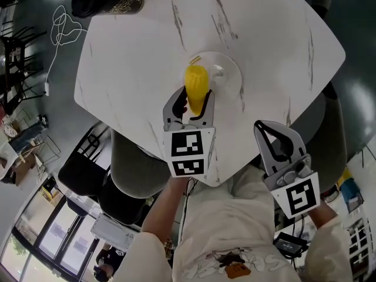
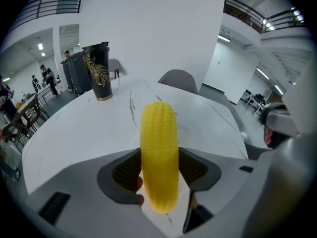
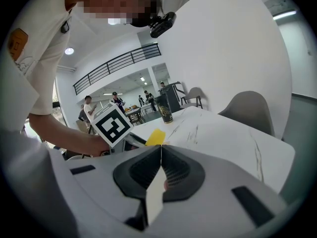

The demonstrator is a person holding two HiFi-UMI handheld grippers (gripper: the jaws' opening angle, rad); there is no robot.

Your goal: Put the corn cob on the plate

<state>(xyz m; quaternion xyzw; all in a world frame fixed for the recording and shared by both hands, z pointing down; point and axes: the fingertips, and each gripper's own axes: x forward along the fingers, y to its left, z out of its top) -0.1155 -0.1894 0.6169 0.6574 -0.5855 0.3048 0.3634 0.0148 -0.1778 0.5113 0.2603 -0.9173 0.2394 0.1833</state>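
Now, corn cob (image 1: 197,81) in left gripper (image 1: 194,96) — over plate (image 1: 228,69), right gripper (image 1: 262,128) closed.

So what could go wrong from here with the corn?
1. The left gripper clamps the corn near one end, so it might tilt or slip out.
2. In the head view the corn seems to hang over one side of the plate, not its middle. Let go here, the round cob may roll off onto the table.
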